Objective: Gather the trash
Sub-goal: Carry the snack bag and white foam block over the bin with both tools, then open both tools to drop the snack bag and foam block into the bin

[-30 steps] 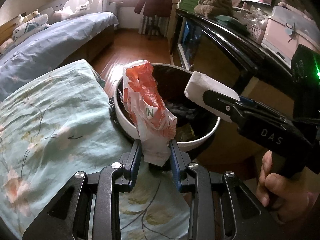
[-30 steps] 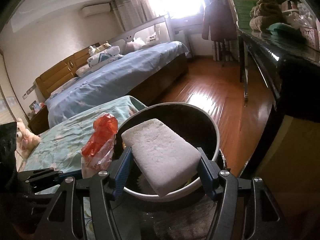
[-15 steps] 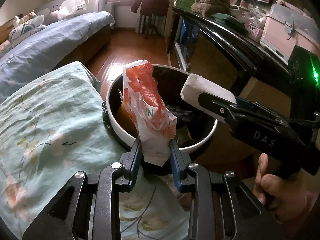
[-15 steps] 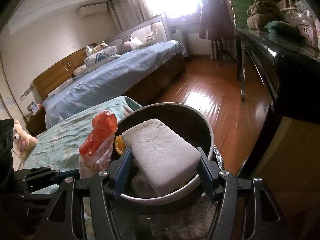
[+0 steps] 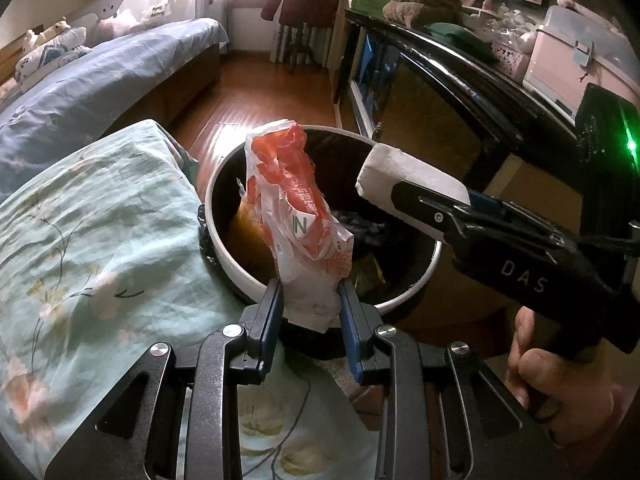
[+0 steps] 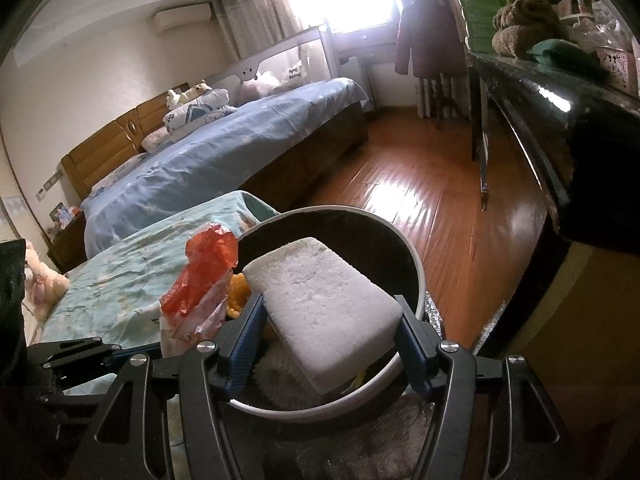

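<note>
My left gripper (image 5: 311,298) is shut on a crumpled red-and-white plastic wrapper (image 5: 298,216), held upright over the near rim of a round white-rimmed trash bin (image 5: 224,256) lined in black. My right gripper (image 6: 330,318) is shut on a white foam block (image 6: 320,304), held above the same bin (image 6: 416,280). In the left wrist view the foam block (image 5: 404,184) and right gripper come in from the right, with a hand (image 5: 560,384) on the handle. The wrapper (image 6: 204,280) shows at the left in the right wrist view. Dark and yellow trash lies inside the bin.
A bed with a floral teal cover (image 5: 88,232) touches the bin's left side. A bigger bed with blue bedding (image 6: 224,152) stands beyond. A black cabinet (image 5: 448,88) loaded with items runs along the right. Wooden floor (image 6: 420,200) stretches behind the bin.
Both grippers keep their holds. The bin has slid slightly nearer and lower in both views; the wrapper and foam block sit a little more over its opening.
</note>
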The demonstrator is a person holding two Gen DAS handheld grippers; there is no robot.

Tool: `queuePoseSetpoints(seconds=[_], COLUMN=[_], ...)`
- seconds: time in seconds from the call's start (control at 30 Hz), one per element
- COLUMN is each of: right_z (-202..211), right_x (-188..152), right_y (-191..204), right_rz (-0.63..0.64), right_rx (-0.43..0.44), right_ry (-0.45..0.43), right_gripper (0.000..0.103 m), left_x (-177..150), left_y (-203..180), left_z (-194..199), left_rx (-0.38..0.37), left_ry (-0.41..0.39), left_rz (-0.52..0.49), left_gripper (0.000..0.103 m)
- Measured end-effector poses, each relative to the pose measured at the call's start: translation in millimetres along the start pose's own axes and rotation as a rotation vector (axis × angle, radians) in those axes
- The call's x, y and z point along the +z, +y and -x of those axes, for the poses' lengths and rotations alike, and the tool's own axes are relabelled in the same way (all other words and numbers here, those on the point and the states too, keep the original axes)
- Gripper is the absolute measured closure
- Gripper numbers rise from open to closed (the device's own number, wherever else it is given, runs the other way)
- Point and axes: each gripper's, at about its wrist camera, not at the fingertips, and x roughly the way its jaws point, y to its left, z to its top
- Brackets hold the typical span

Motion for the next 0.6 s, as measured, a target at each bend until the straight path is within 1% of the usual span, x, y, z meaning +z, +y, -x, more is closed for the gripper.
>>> queuePoseSetpoints(seconds=[0.6], right_z=[-12], right_x=[4], right_y=[-8], right_rz=[-0.005], right_rx=[-0.019], right_ry=[0.011], right_gripper=[0.039], left_x=[6], left_y=[-1], left_z=[-5], left_rx=[-0.009], left_ry=[0.002], left_rz=[0.008], left_gripper=[0.077])
